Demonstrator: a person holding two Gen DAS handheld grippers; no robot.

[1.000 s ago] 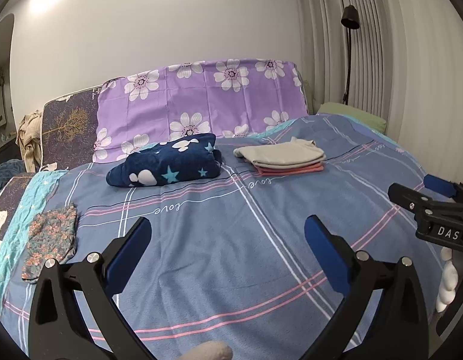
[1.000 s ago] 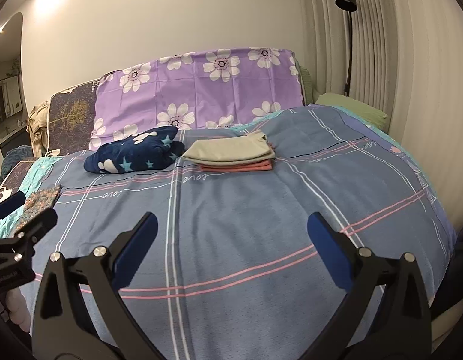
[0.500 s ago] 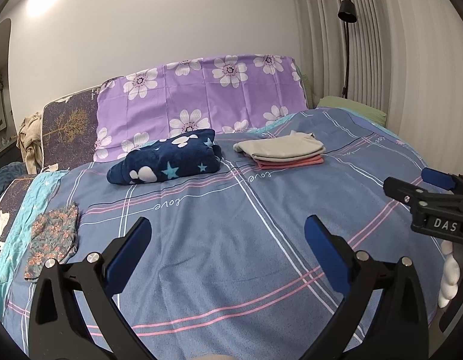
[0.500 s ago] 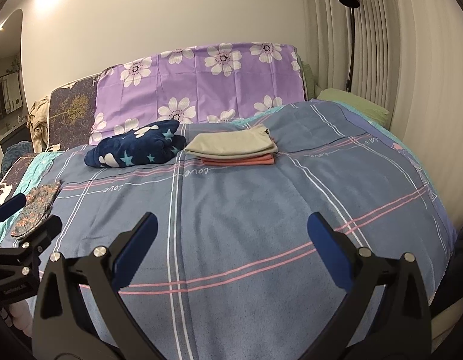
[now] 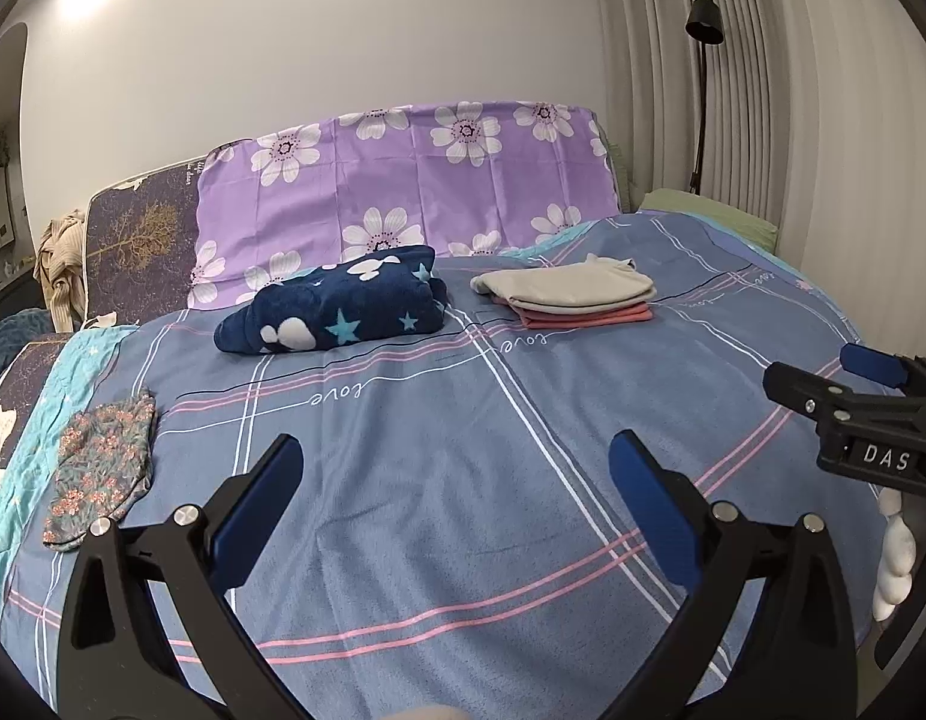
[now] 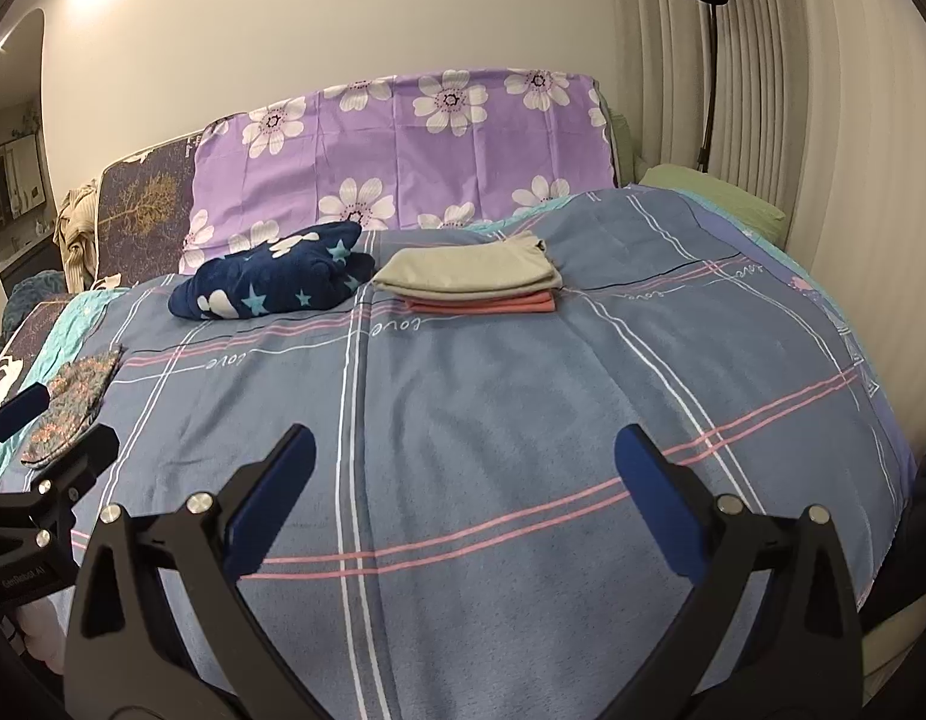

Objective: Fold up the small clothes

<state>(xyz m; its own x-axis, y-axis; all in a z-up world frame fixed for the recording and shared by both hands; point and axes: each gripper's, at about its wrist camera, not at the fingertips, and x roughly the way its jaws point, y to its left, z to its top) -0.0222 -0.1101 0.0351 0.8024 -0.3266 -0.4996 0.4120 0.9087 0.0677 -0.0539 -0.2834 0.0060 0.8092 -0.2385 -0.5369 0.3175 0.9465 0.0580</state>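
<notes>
Both tongs, left [image 5: 451, 480] and right [image 6: 463, 468], hang wide open and empty above a plaid blue bedspread [image 5: 463, 480], their handles cut off below, while far back lie a fleecy navy star-print bundle [image 5: 337, 309] and flat folded beige-and-coral clothes [image 5: 574, 294].
</notes>
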